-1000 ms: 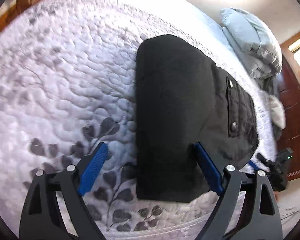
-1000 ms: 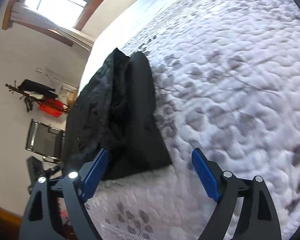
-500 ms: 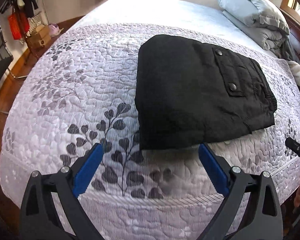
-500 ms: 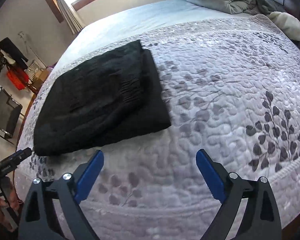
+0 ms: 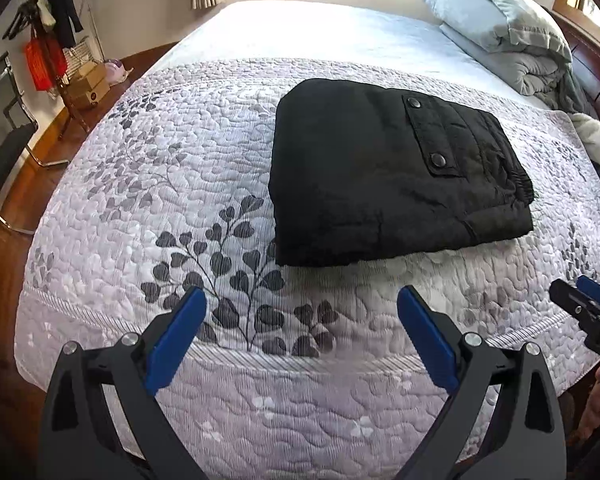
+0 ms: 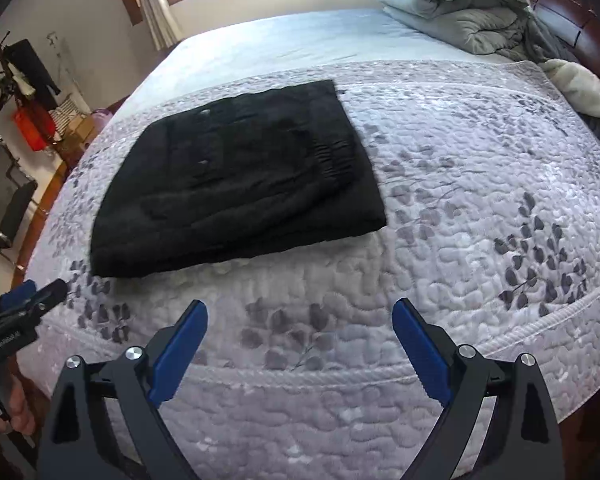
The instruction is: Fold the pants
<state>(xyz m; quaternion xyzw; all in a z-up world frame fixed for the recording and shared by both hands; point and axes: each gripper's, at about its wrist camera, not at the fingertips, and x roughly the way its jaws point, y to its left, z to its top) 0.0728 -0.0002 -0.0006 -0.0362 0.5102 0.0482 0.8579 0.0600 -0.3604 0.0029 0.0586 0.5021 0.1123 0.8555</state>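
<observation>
Jaws of both the left gripper and right gripper stand wide apart with nothing between them, having just been opening. Folded black pants lie flat mid-frame on the quilted bedspread, apart from both grippers; grey pillows sit upper right.

1. You have one folded pair of black pants on one quilt.
2. Two snap buttons show.
3. Two grippers: left gripper, right gripper.
4. One pile of grey bedding.
</observation>
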